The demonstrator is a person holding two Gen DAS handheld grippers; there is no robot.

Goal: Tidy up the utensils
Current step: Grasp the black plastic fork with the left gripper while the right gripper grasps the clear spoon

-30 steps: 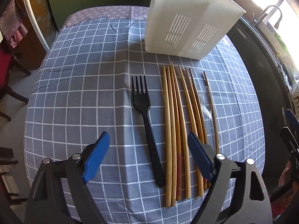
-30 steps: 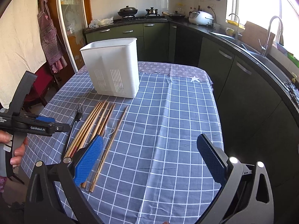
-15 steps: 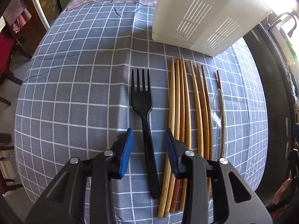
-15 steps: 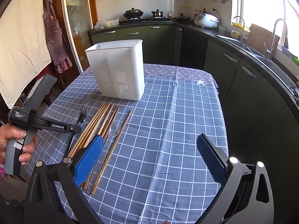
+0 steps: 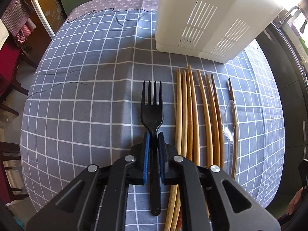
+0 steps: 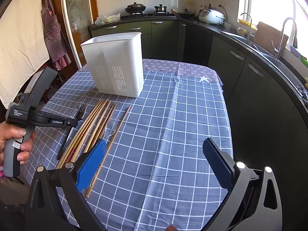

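Note:
A black plastic fork (image 5: 152,113) lies on the checked tablecloth, tines toward the white slotted utensil caddy (image 5: 207,19). My left gripper (image 5: 154,134) points steeply down and is shut on the fork's neck, just below the head, blue pads pressing both sides. Right of the fork lie several wooden chopsticks (image 5: 192,115) and a clear plastic spoon (image 5: 229,119). In the right wrist view, the left gripper (image 6: 74,123) sits over the fork (image 6: 82,109), held by a hand. My right gripper (image 6: 154,148) hovers open over the cloth, right of the chopsticks (image 6: 96,123), holding nothing.
The caddy (image 6: 115,63) stands upright at the table's far left part. The table edge (image 6: 227,127) drops off toward dark kitchen cabinets on the right. A sink and tap (image 6: 284,36) line the counter. Dark chairs (image 5: 11,73) stand left of the table.
The left gripper came down and forward over the fork, and its jaws went from wide open to closed on the fork's neck. The right gripper stayed put and open.

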